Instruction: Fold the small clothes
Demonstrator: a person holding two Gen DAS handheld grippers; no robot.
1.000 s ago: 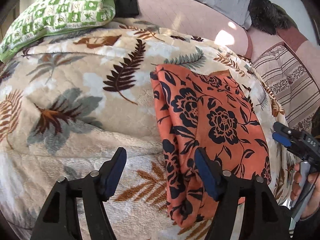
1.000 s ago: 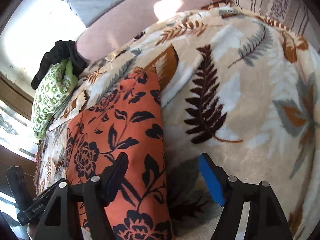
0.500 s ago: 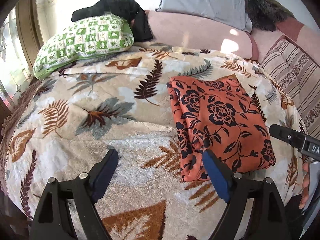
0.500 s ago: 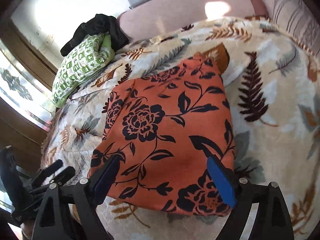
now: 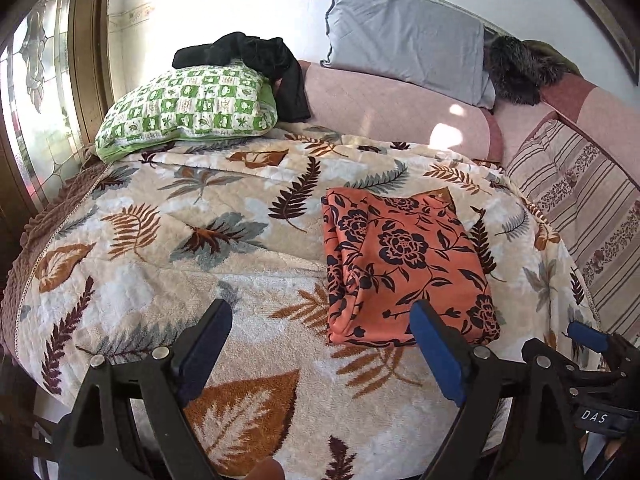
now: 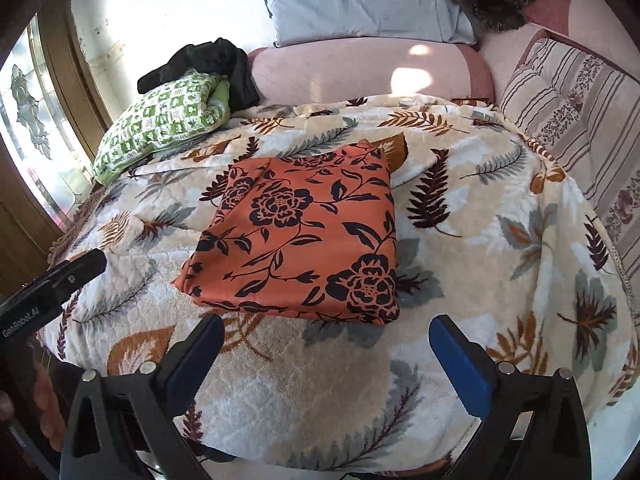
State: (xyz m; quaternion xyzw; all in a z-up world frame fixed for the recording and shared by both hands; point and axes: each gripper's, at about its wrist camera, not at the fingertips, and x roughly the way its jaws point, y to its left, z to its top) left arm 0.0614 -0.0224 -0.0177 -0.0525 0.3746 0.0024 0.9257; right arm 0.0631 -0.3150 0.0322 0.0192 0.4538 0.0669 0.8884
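Folded orange cloth (image 6: 298,240) lies flat on the bed (image 6: 500,280); left tongs (image 5: 320,356) and right tongs (image 6: 326,360) are both opening, nothing between them.

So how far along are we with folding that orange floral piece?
Done: the orange floral garment lies as a neat folded rectangle on the leaf-print blanket. In hand: nothing; the left hand-held gripper and right hand-held gripper are opening, with nothing between their jaws. Left: possibly the black clothing on the green checked pillow.

right gripper (image 5: 600,412): white letters "DAS" on its side | left gripper (image 6: 44,300): white words "GenRobot.AI"
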